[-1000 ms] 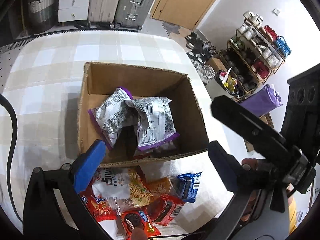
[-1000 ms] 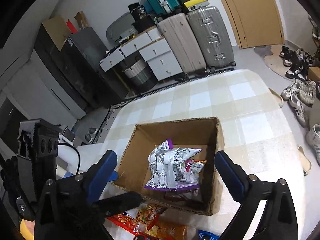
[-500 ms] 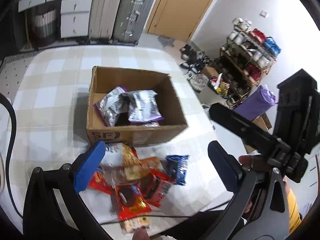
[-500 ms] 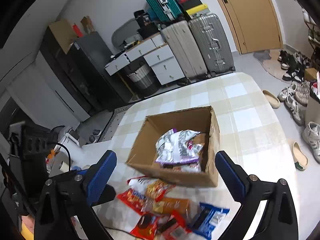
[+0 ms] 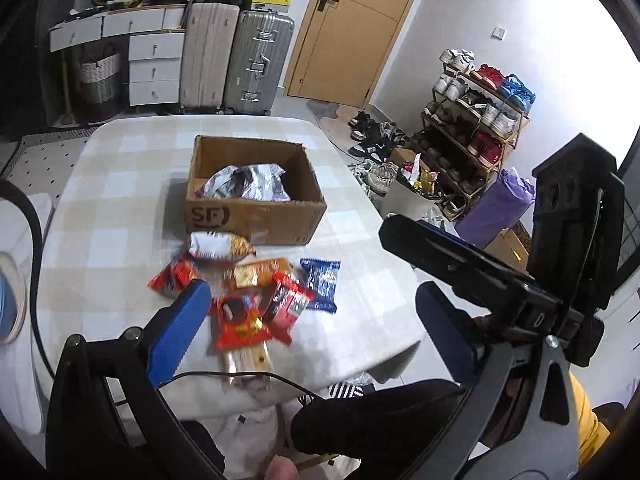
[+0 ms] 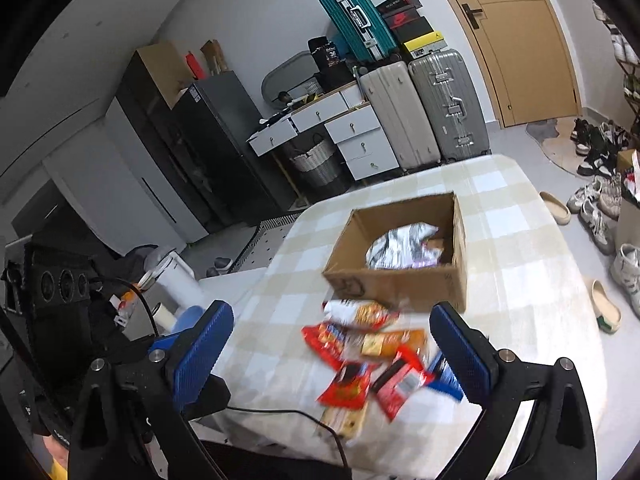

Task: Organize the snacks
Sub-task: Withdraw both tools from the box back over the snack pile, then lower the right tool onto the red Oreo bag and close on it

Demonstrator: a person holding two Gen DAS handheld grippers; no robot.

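A brown cardboard box [image 5: 256, 220] [image 6: 404, 288] stands on the checked table and holds silver-and-purple snack bags [image 5: 246, 186] [image 6: 404, 246]. Several loose snack packets [image 5: 248, 292] [image 6: 368, 364] lie in a pile in front of the box, among them a red packet [image 5: 240, 326], an orange one [image 6: 390, 342] and a blue one [image 5: 322, 284]. My left gripper [image 5: 316, 332] is open and empty, held back above the table's near edge. My right gripper [image 6: 336, 352] is open and empty, also back from the pile. The right gripper's body shows in the left wrist view [image 5: 520, 280].
The checked tablecloth [image 5: 120, 184] covers the table. A black cable [image 6: 280, 412] runs along the near edge. Suitcases [image 6: 424, 112], drawers [image 6: 352, 136] and a shoe rack [image 5: 476, 120] stand beyond the table. Shoes [image 6: 600, 208] lie on the floor at the right.
Both grippers have pulled back and up from over the box toward the table's near edge. The box now looks smaller and the whole snack pile is in view. Both stay open.
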